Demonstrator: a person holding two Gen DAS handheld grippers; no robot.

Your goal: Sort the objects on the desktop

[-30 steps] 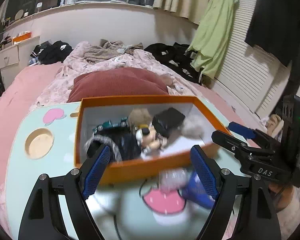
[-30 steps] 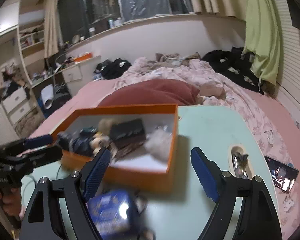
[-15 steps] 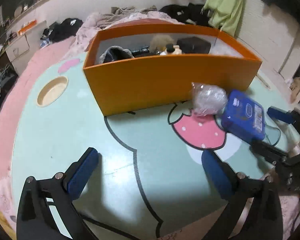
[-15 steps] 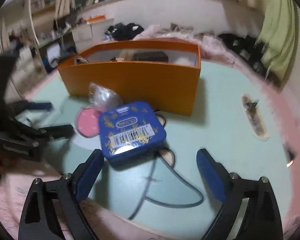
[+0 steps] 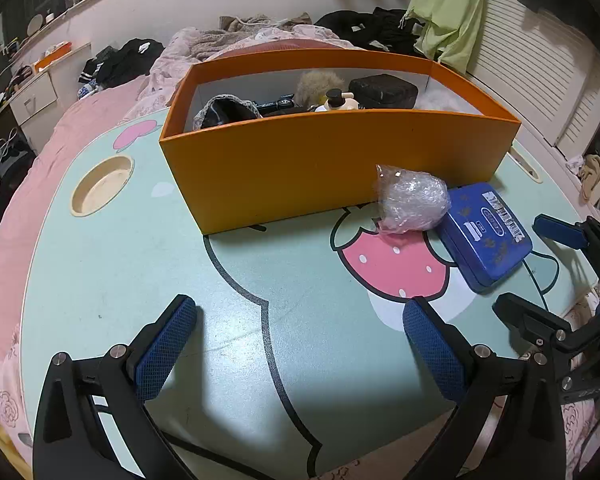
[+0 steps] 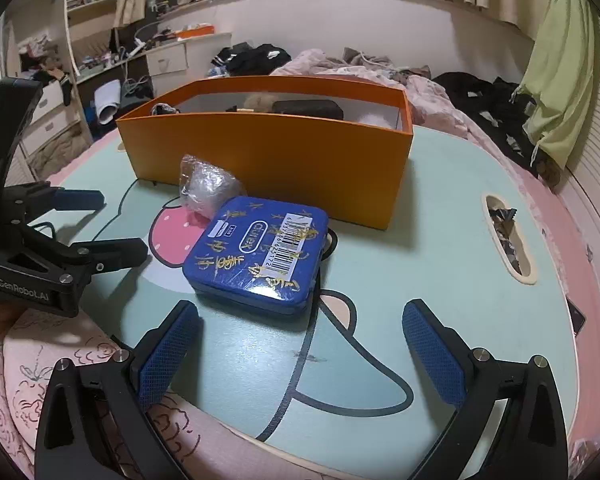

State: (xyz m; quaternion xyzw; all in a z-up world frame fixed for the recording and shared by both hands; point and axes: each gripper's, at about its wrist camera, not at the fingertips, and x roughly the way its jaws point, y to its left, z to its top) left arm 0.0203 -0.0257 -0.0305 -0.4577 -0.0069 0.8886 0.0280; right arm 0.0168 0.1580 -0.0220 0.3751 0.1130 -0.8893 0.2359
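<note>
Both grippers hang over the counter's near edge: the left gripper and right gripper have just spread their jaws wide, empty. The blue tin and plastic-wrapped bundle touch, beside the orange box.

Orange box, centre: matt card walls; blue tin, centre: glossy film wrap, paper barcode label; crinkled clear plastic bundle, centre right; table: smooth printed top; gripper pads, lower left: blue textured rubber.
</note>
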